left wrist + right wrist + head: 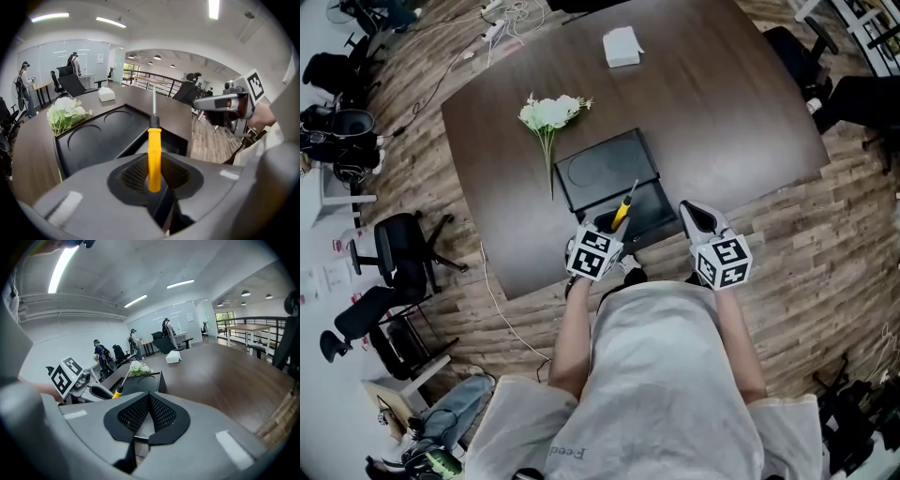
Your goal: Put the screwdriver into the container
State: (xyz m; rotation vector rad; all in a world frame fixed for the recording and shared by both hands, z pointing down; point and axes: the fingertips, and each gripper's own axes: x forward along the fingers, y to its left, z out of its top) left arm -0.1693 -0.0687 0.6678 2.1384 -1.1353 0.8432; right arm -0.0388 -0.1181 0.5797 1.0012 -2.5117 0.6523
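Observation:
The screwdriver (622, 208) has a yellow handle (154, 157) and a thin metal shaft. My left gripper (614, 227) is shut on the handle, with the shaft pointing forward and away from me. It hangs over the near end of the black container (607, 171), an open case lying on the dark table (731, 112). In the left gripper view the container's (101, 140) two round recesses lie to the left of the shaft. My right gripper (695, 216) hovers to the right of the container with its pads together and nothing between them (149, 404).
A bunch of white flowers (549, 113) lies left of the container. A white box (622, 47) sits at the table's far side. Black office chairs (398, 251) stand on the wooden floor to the left. The table's near edge runs just under both grippers.

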